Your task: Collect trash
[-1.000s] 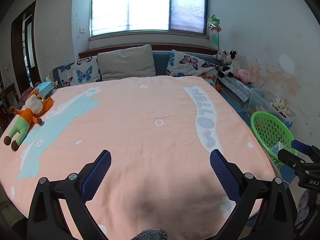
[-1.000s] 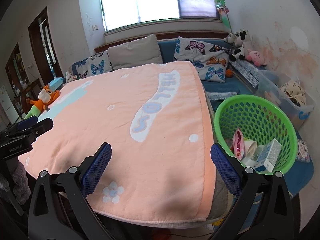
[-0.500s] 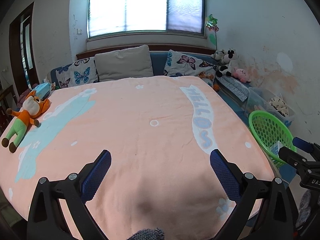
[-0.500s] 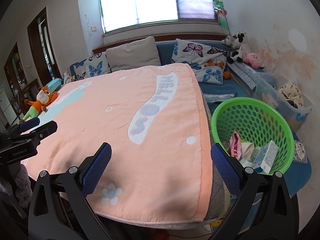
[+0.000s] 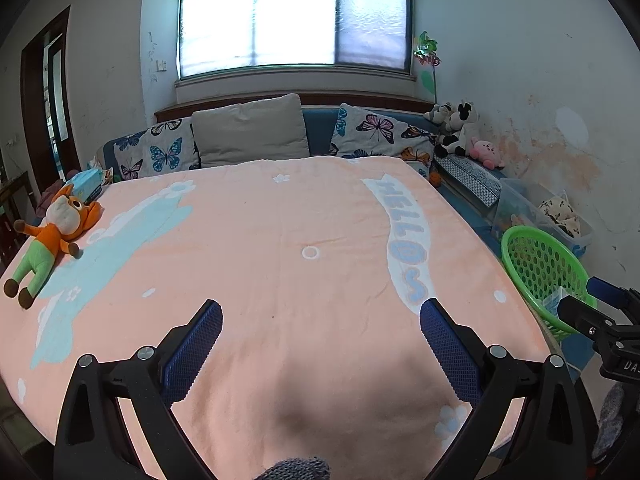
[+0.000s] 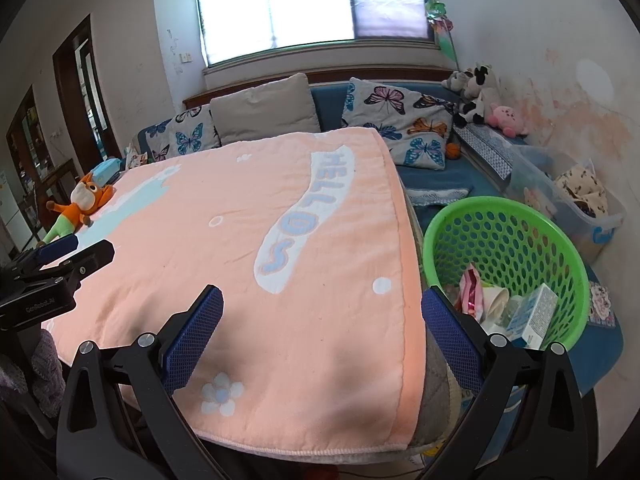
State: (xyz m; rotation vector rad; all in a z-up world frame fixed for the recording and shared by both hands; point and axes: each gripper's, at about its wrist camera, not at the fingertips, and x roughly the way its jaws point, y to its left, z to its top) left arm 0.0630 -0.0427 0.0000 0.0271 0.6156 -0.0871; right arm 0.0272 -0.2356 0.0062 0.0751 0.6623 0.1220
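In my left view, the green basket (image 5: 536, 256) is partly hidden by the right gripper (image 5: 592, 312); its contents are too small to identify.

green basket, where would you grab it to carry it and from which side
Judging by its pose, take the green basket by its thick top rim, on the arc nearest the bed. It stands upright with its mouth open, so the right hand-held gripper, now open, could come down from above with one finger inside and one outside the wall. Avoid the near-right part, where the white carton leans against the wall.
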